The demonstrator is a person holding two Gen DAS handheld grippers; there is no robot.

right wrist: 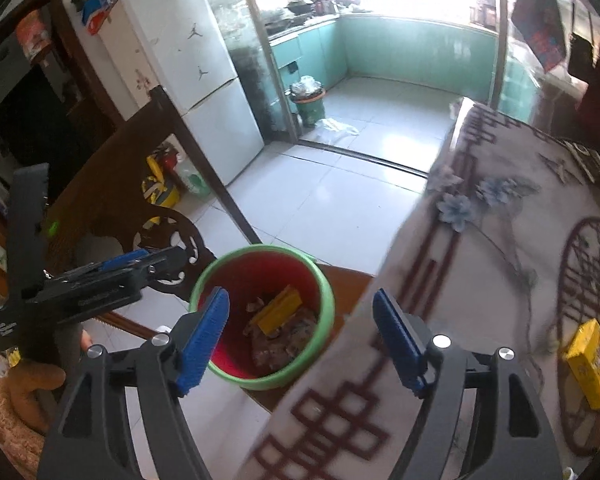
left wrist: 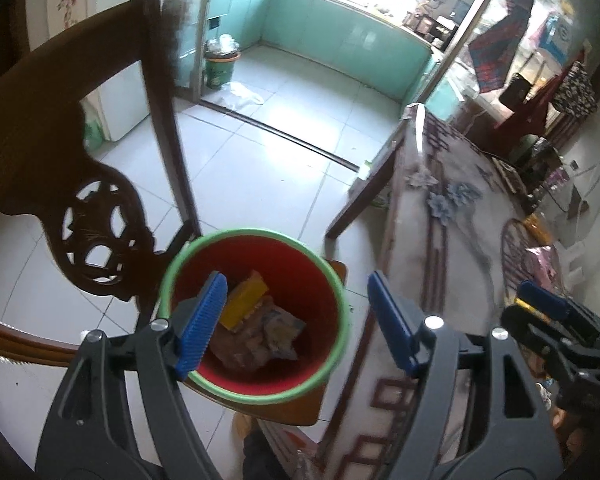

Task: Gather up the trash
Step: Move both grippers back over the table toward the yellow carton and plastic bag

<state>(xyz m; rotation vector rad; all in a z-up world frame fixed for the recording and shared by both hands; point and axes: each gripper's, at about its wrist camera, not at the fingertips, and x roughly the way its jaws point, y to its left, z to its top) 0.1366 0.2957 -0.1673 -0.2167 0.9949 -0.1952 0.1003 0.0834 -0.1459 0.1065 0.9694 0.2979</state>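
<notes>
We had both grippers over the bin, and both were empty. The left gripper (left wrist: 296,322) stood with its blue pads apart, nothing between them, and the right gripper (right wrist: 320,340) was just as wide, also bare. Below them sat the red bucket (left wrist: 328,280) with its green rim, on a wooden seat beside the table (right wrist: 500,216). Inside lay a yellow packet (left wrist: 246,300) on top of crumpled wrappers (left wrist: 276,332). So we judged this the drop-off step done, with trash in the bucket. One yellow box (right wrist: 592,364) sat on the tablecloth at the right, well apart from the bucket. Next, we reckoned, one gripper had to swing to that box and close squarely on it. Its printing was too blurred to read; the white fridge (right wrist: 188,60) bore two jumping-figure stickers.
</notes>
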